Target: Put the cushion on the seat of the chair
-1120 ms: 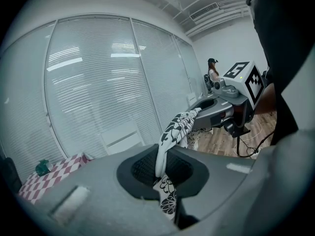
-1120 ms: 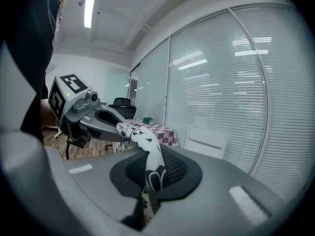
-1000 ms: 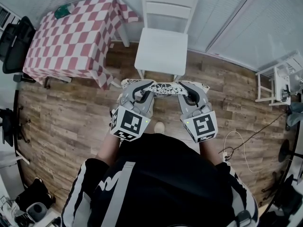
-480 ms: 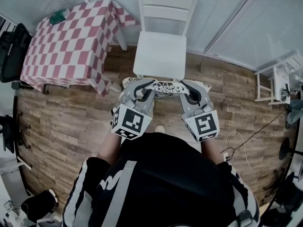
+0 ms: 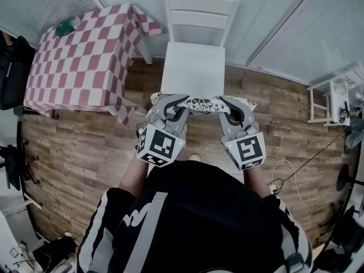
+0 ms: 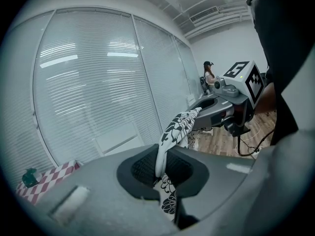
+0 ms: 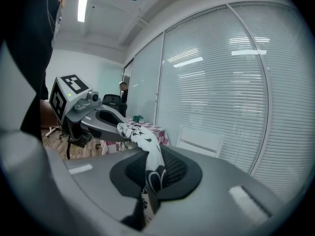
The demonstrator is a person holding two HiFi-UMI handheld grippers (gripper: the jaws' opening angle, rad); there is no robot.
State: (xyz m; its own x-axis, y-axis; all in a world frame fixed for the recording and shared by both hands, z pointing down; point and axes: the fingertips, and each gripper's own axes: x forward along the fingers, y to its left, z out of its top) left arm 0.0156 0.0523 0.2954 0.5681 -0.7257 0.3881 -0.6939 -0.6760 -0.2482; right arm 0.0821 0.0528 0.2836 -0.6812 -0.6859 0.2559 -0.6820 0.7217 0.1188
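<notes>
The left gripper [image 5: 170,103] and right gripper [image 5: 228,104] each clamp the flowered white fabric cushion [image 5: 199,103], spreading it flat. The white wooden chair [image 5: 193,67] stands just ahead.

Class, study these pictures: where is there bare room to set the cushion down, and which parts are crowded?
The white chair seat, bordered by its backrest and the held cushion, is bare. The checked table is free apart from a green object at its far corner. Crowded: the floor at right, with a cable and white stand.
</notes>
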